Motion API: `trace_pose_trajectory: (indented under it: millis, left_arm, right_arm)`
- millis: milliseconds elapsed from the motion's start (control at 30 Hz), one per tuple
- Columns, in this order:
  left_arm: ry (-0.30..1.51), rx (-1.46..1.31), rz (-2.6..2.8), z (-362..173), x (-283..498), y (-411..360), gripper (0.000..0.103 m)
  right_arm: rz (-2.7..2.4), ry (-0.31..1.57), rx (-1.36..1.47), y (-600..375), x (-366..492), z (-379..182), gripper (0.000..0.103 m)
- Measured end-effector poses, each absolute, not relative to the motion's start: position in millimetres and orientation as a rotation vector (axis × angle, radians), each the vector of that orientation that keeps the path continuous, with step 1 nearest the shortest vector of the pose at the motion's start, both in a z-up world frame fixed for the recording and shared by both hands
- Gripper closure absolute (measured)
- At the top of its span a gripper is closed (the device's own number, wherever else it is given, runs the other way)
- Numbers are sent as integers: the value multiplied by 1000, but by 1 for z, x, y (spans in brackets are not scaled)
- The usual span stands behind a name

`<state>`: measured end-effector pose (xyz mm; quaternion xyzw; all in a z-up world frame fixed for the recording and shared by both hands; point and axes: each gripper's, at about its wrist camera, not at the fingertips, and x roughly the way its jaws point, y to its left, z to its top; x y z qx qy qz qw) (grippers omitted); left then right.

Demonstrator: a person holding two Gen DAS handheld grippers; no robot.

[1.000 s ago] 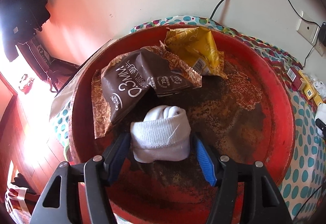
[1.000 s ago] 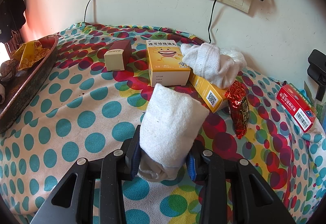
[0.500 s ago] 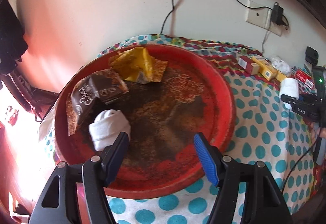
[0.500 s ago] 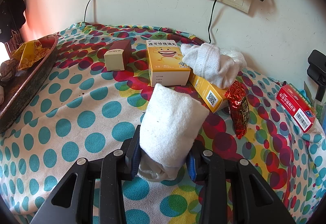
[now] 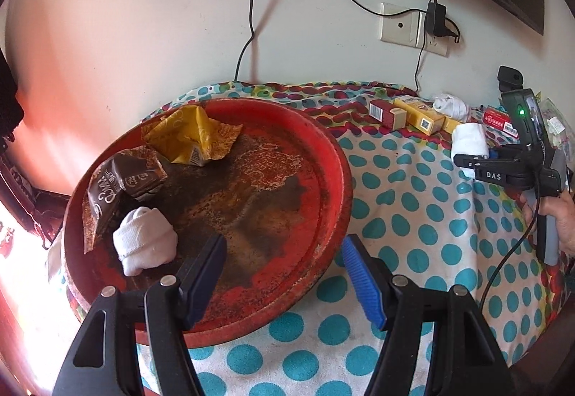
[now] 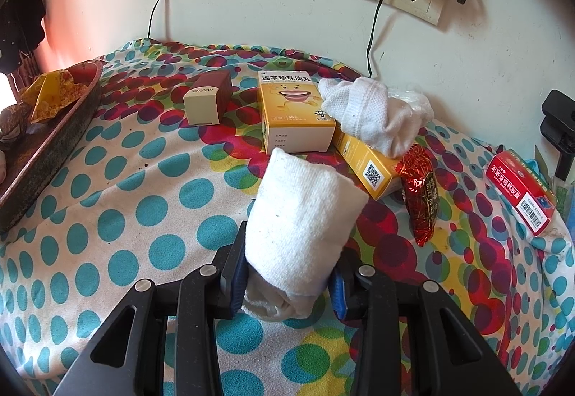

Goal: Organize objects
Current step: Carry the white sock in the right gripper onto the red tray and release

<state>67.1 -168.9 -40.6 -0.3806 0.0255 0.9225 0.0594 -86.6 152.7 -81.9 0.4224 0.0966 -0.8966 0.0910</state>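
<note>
A rolled white sock (image 5: 145, 245) lies free at the near left of the worn red tray (image 5: 341, 180), beside a brown snack packet (image 5: 122, 180) and a yellow one (image 5: 190, 137). My left gripper (image 5: 282, 245) hangs open over the tray's near rim, to the right of that sock, with nothing between its fingers. My right gripper (image 6: 289, 266) is shut on a second rolled white sock (image 6: 302, 216), held above the dotted cloth. In the left wrist view, that gripper (image 5: 470, 158) and its sock (image 5: 467, 140) show at the far right, in a person's hand.
On the dotted cloth (image 6: 125, 216) behind the held sock stand two yellow boxes (image 6: 294, 108) (image 6: 370, 169), with a loose white sock (image 6: 373, 112) on them. Nearby are a red snack packet (image 6: 420, 194), a maroon box (image 6: 208, 101) and a red medicine box (image 6: 521, 191). The tray's edge (image 6: 54, 151) is at the left.
My left gripper has drawn back and to the right, away from the sock, which stays in the tray. The right gripper and its sock have not moved.
</note>
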Motion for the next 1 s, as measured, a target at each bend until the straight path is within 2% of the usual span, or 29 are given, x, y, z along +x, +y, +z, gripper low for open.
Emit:
trace_pose_trajectory:
  millis: [233, 600, 1000]
  left_arm:
    - [83, -1144, 2826, -42, 68, -173, 34]
    - [-43, -1162, 2825, -42, 66, -192, 34]
    - [-126, -1164, 2872, -40, 64, -215, 34]
  right_arm:
    - [-2686, 287, 1274, 152, -89, -82, 70]
    - [-2666, 323, 1179, 123, -81, -47, 70]
    - [-2508, 399, 1065, -23, -61, -19, 70]
